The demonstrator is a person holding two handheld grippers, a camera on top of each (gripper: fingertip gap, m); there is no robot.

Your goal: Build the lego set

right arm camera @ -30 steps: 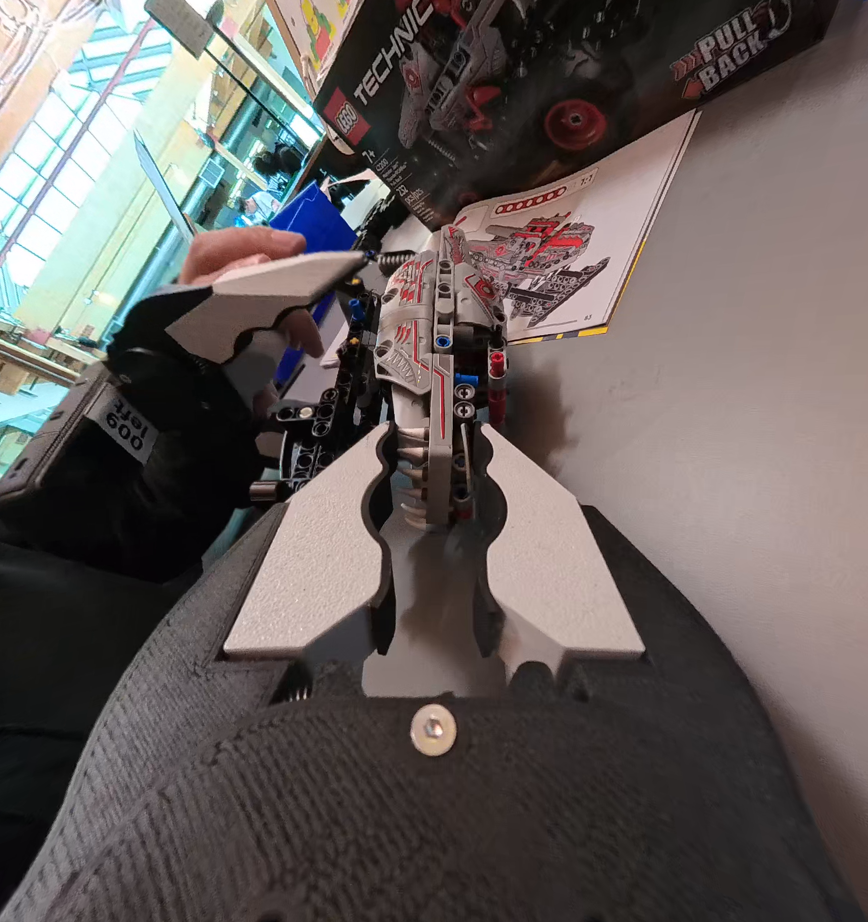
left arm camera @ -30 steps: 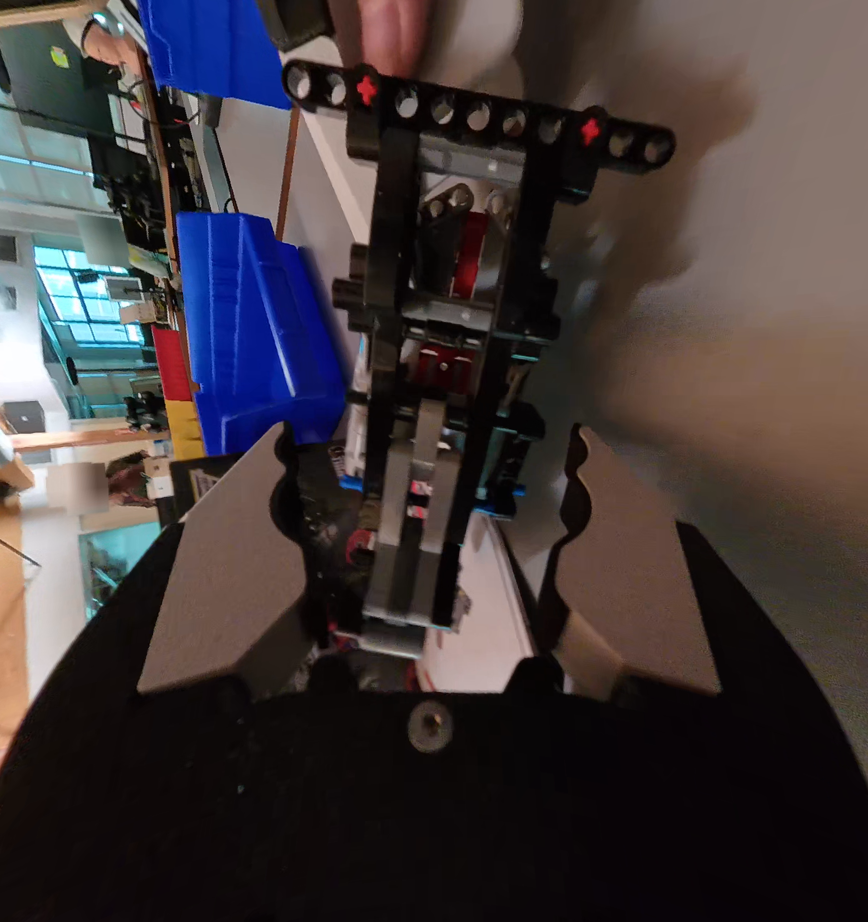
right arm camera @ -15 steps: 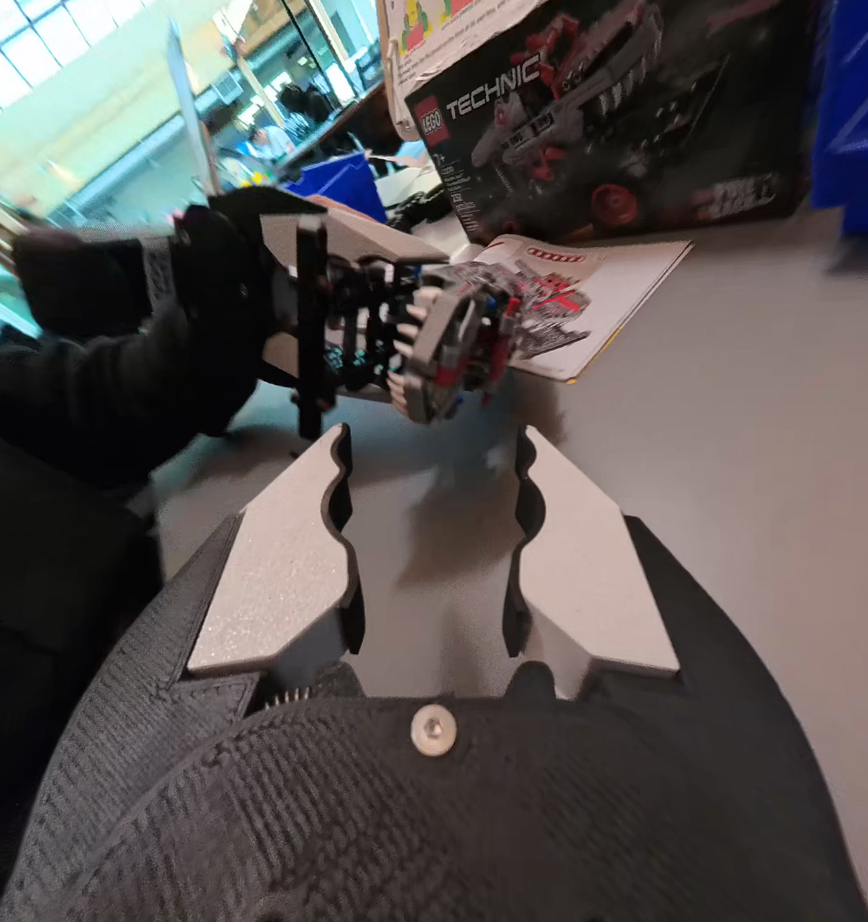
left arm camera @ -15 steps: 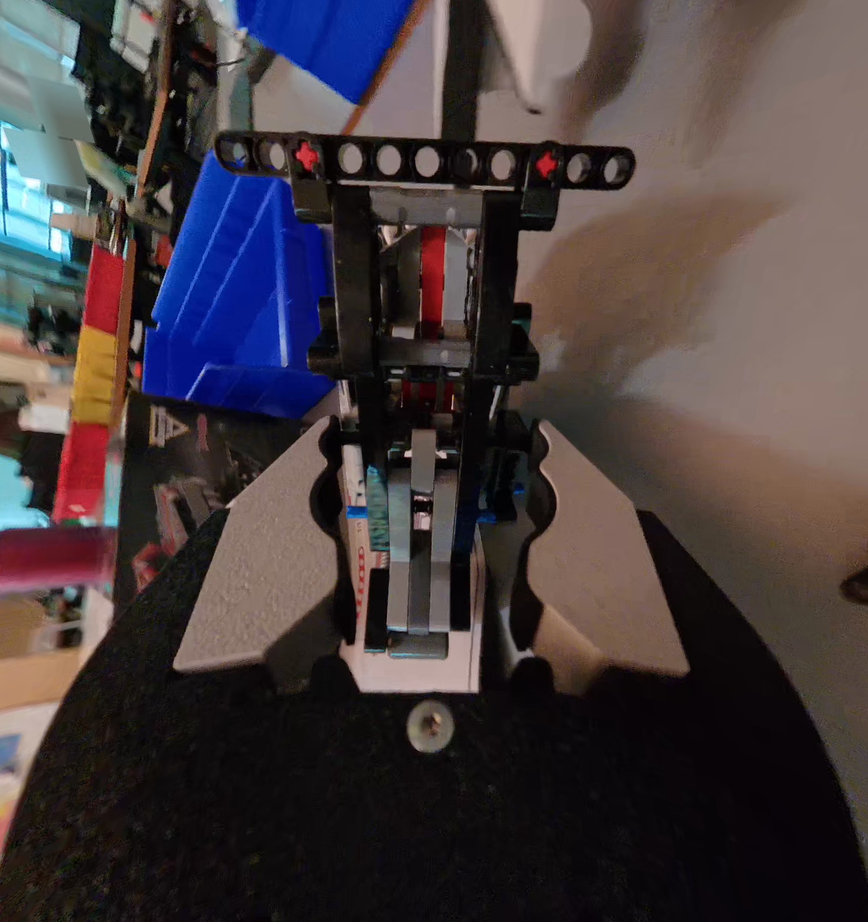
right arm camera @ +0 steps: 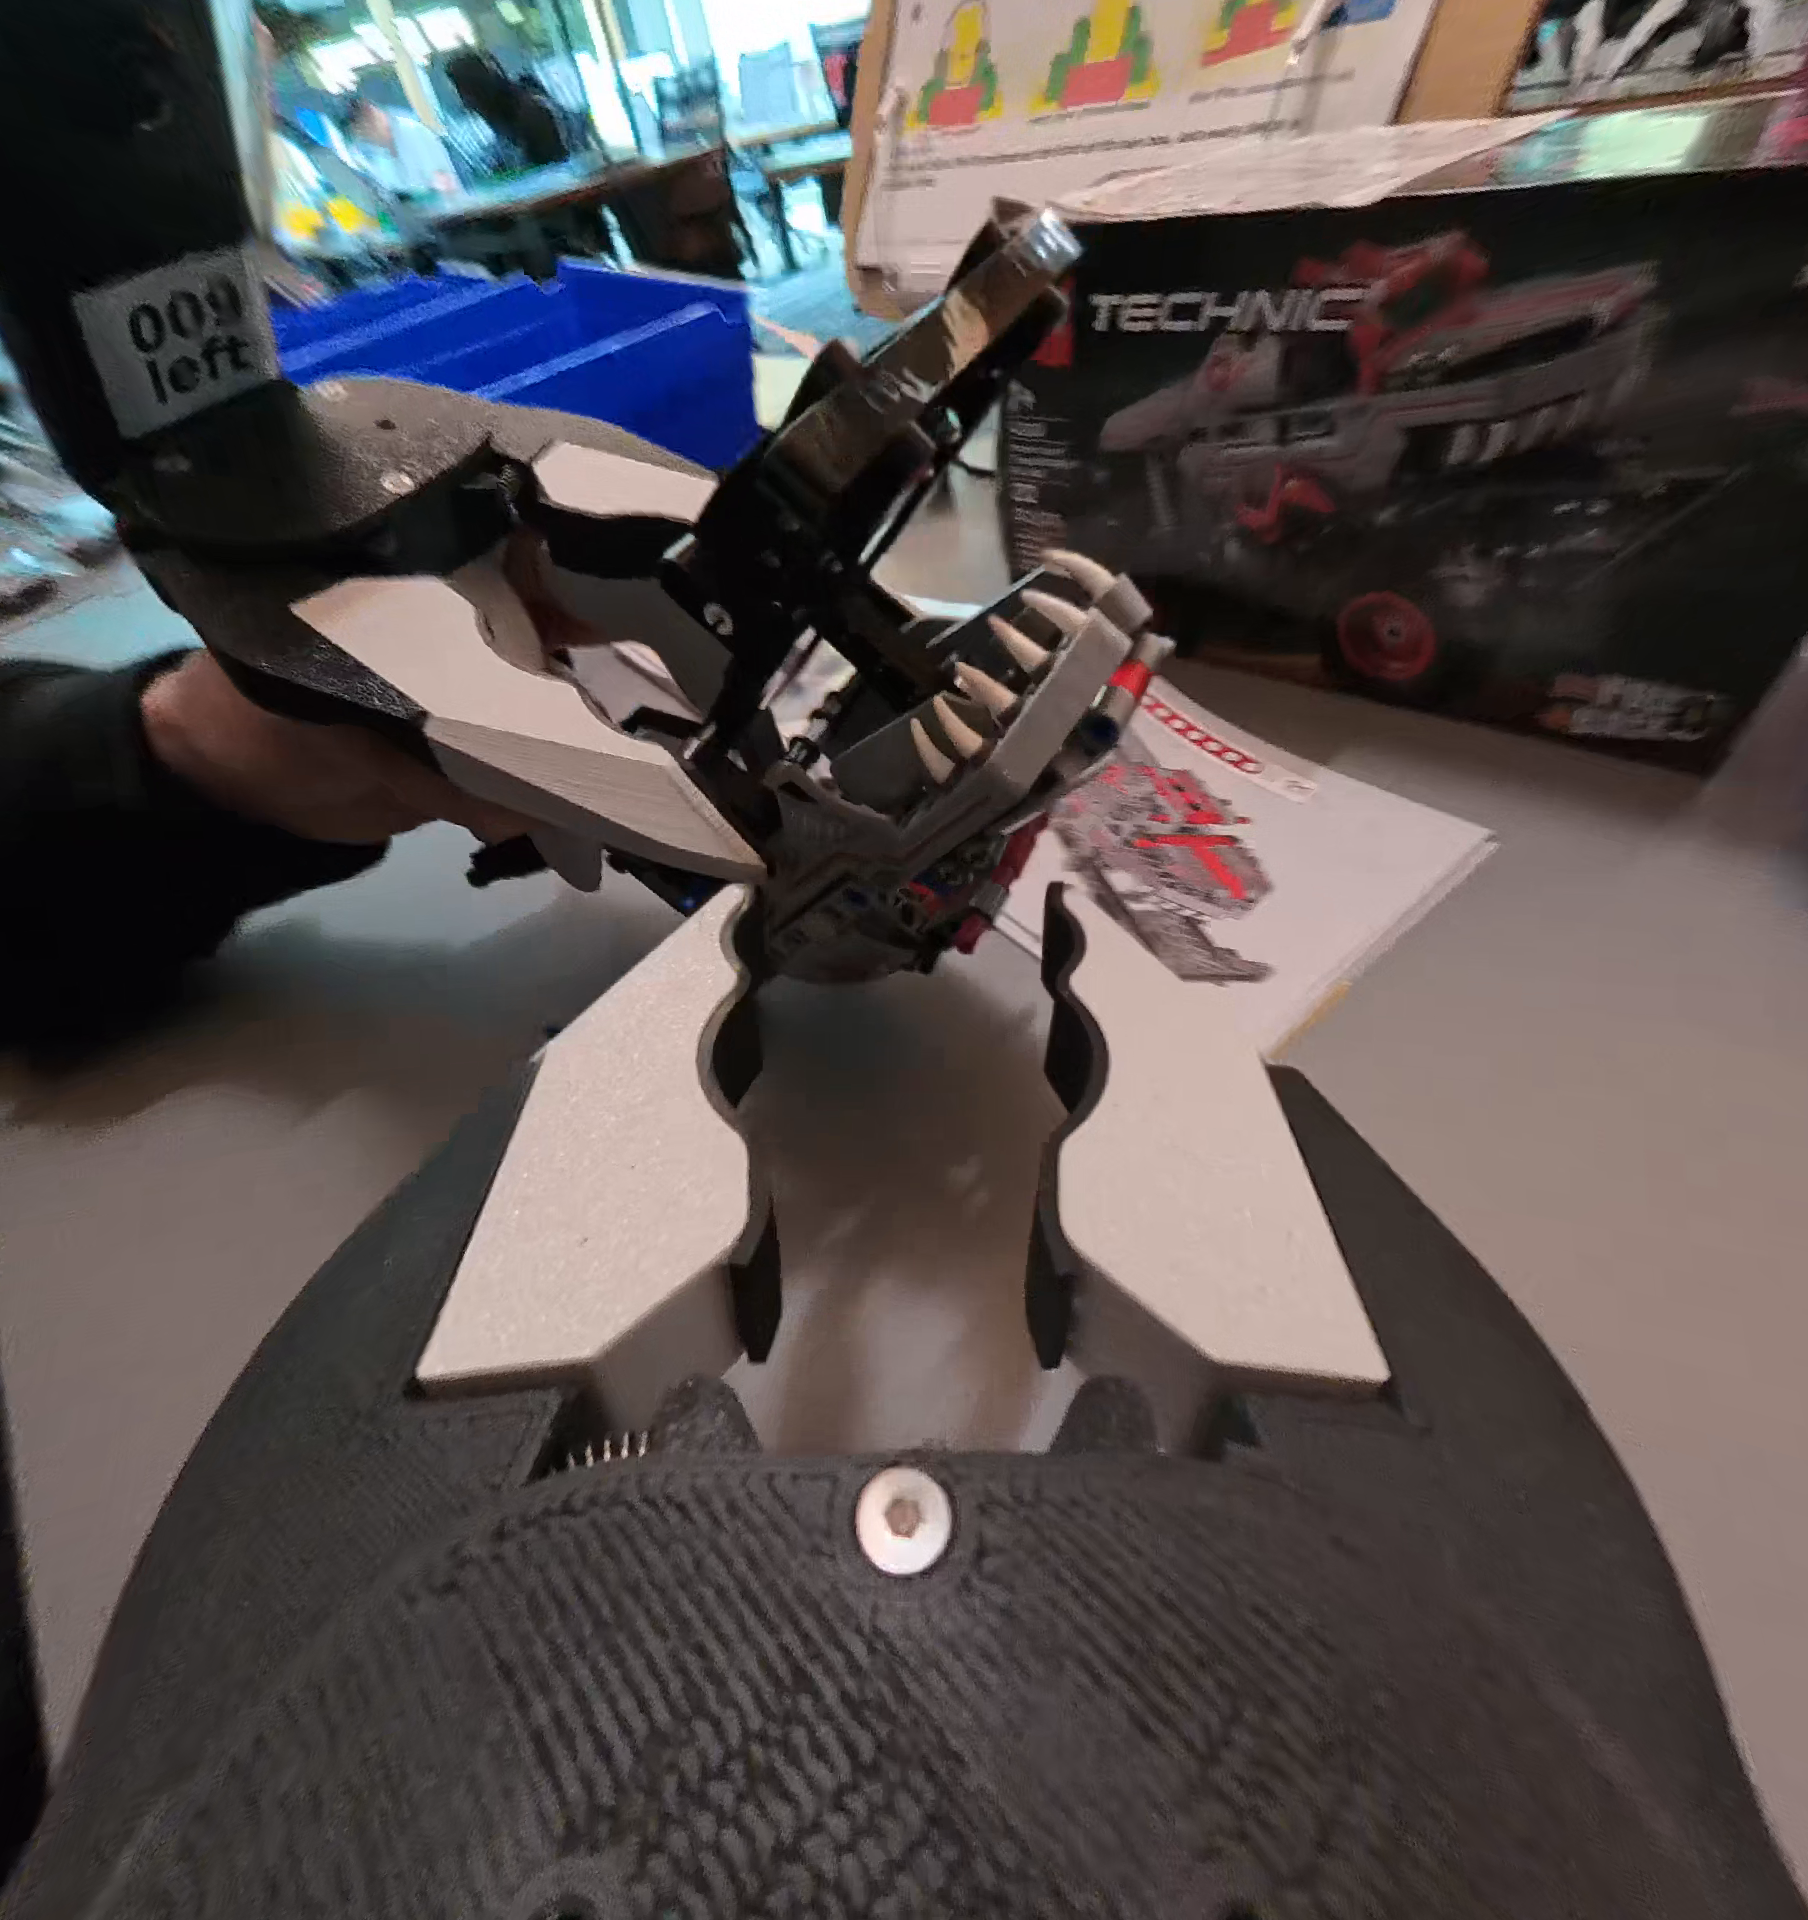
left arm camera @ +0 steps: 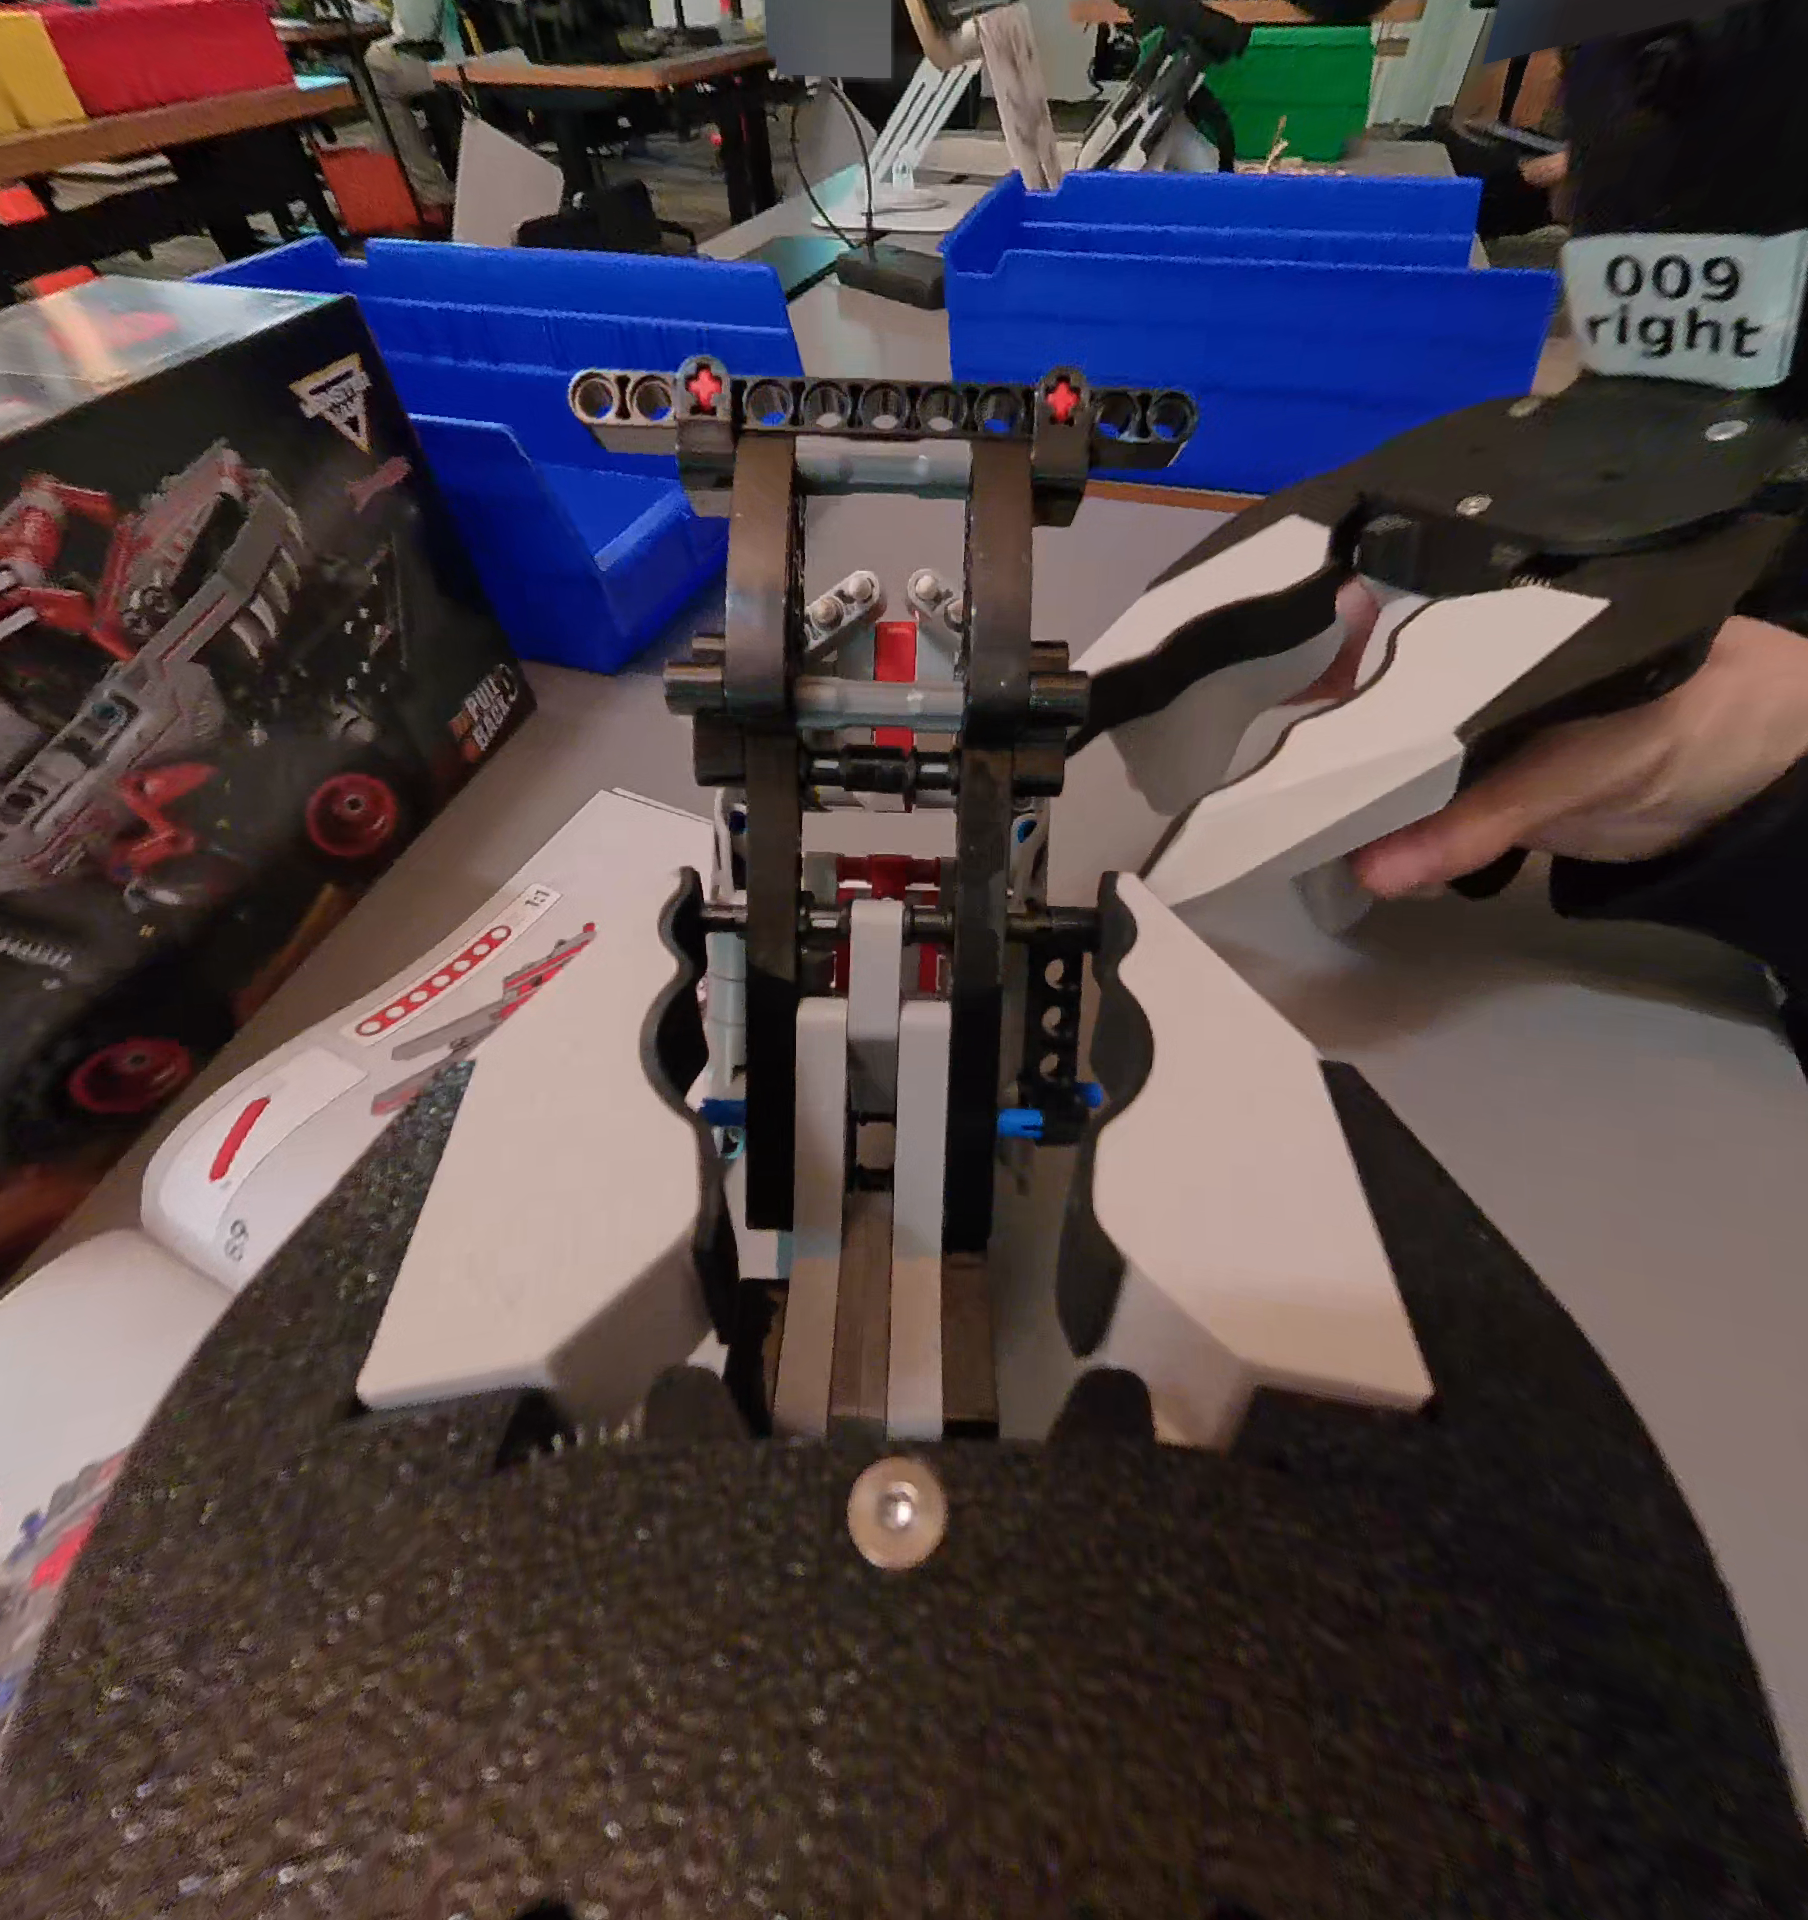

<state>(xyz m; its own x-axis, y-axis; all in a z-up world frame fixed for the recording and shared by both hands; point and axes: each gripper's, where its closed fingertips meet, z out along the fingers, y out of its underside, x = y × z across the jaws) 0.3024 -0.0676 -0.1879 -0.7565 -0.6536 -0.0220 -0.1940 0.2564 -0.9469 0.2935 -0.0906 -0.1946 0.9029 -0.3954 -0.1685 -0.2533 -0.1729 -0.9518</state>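
Left wrist view: the left gripper (left arm camera: 895, 1049) has its fingers (left arm camera: 557, 1226) pinched on the rear of the lego model (left arm camera: 884, 790), which stands between them, lifted clear of the grey table (left arm camera: 1565, 1164). The model's black frame rises away from the camera and ends in a black cross beam with two red pins. An open instruction booklet (left arm camera: 287, 1122) lies on the table under and to the left of the gripper. The set's box (left arm camera: 162, 707) stands beyond the booklet. Two blue bins (left arm camera: 1232, 312) stand farther back, toward the far edge of the table. The right gripper (left arm camera: 1315, 717) enters from the right, held by a hand (left arm camera: 1606, 790), its tips just beside the model's frame.

Right wrist view: the right gripper (right arm camera: 895, 925) has its fingers (right arm camera: 609, 1184) spread with nothing between them. Their tips sit directly below the model's (right arm camera: 910, 758) toothed grey front; contact cannot be told. The left gripper (right arm camera: 671, 727) holds the model tilted above the table (right arm camera: 1565, 1143), with the booklet (right arm camera: 1243, 862) and box (right arm camera: 1451, 457) behind.
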